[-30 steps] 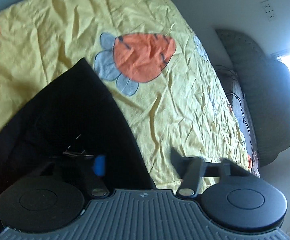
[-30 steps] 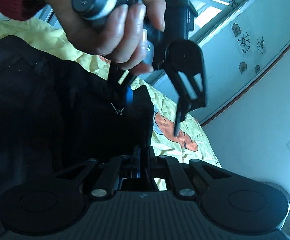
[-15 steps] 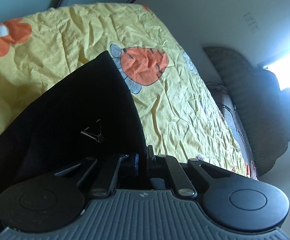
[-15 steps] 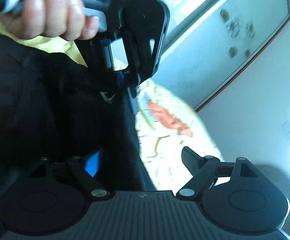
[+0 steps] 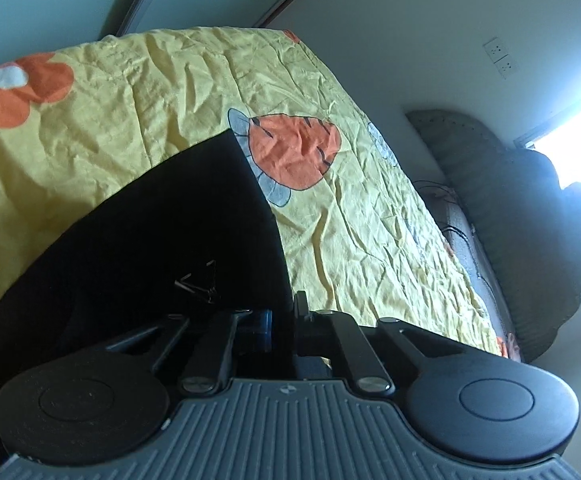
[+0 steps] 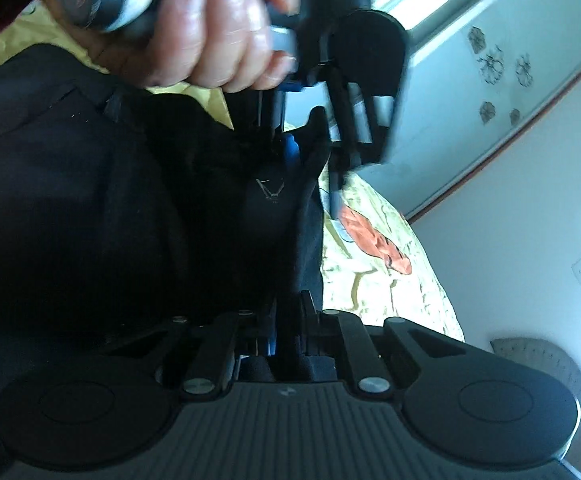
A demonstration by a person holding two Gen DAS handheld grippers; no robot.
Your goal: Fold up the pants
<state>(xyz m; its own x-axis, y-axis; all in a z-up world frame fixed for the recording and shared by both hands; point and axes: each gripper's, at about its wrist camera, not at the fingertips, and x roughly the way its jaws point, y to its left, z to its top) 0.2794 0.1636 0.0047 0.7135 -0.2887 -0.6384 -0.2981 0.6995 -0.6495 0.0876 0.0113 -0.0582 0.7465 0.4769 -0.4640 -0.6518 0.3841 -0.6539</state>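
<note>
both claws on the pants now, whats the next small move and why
Probably lift both together and carry the edge across the yellow sheet. The left claw is shut on the black pants' edge; the right claw has just been closing and pinches that fabric too.

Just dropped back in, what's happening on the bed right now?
A person is folding black pants on a bed covered by a yellow sheet with orange prints. The left hand-held gripper is shut on the edge of the dark fabric. The right hand-held gripper, whose jaws have just been closing, is shut on the same edge nearer the camera. In the right wrist view, the person's hand holds the left tool above the pants.
</note>
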